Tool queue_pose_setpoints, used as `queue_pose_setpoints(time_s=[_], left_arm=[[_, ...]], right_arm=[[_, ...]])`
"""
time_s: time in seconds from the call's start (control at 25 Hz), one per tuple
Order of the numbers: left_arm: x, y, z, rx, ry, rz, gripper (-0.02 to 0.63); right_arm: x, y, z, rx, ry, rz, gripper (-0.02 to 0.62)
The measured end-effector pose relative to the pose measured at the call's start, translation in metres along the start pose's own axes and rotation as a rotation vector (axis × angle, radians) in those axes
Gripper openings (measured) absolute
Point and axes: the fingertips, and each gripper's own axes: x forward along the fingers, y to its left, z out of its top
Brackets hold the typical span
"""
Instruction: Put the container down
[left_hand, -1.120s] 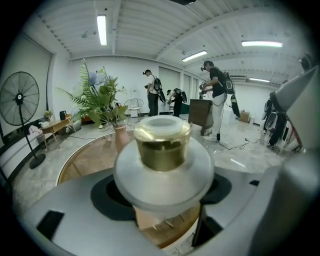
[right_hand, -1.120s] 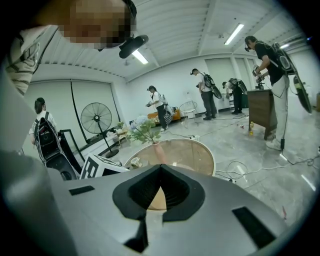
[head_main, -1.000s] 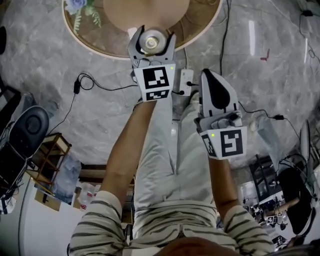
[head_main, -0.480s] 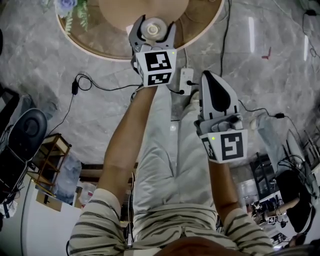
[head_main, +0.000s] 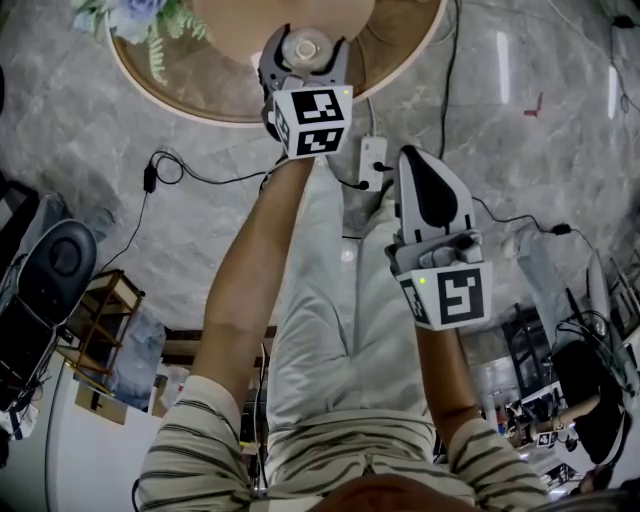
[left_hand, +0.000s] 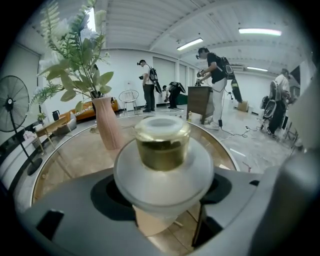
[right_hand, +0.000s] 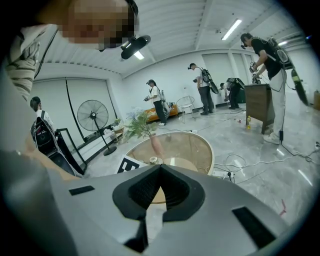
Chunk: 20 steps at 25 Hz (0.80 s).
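Container (head_main: 303, 50) sits between the jaws of the left gripper (head_main: 306, 38) in the head view, held out at arm's length over the near part of a round glass worktop (head_main: 180, 75). The right gripper (head_main: 418, 160) hangs well back from it, over the grey marble floor (head_main: 520, 60) and above the person's legs, near a white power strip (head_main: 372, 160). The left gripper is plainly the nearer and the only one engaged.

In the left gripper view the container (left_hand: 162, 142) stands upright with its long axis vertical. It is a clear pot with yellowish contents and a pale cap. The jaws stand wide around its broad frosted lower part and grip it. The worktop (left_hand: 75, 160) spreads beneath and ahead, with a pink vase (left_hand: 107, 127) of greenery just beyond to the left. Whether the base touches the glass cannot be told. I judge it sits a little above, so the coming move is straight down. A standing fan (left_hand: 10, 105) and several people occupy a bright white hall.

In the right gripper view the right gripper (right_hand: 160, 167) has its jaws pressed together with nothing between them, and the worktop (right_hand: 190, 150) lies ahead of it.
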Motion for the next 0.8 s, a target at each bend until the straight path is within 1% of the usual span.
queue_pose_setpoints(time_s=[0.2, 0.68, 0.8], left_arm=[[0.007, 0.001, -0.002, 0.01, 0.01, 0.003, 0.331], [0.017, -0.001, -0.004, -0.003, 0.017, 0.0, 0.333], [0.015, -0.004, -0.004, -0.015, 0.017, -0.014, 0.359]], right_arm=[[-0.001, -0.003, -0.003, 0.003, 0.0, -0.006, 0.009], [0.001, -0.006, -0.004, 0.004, 0.009, -0.016, 0.009], [0.0, -0.004, -0.002, 0.001, 0.005, -0.013, 0.009]])
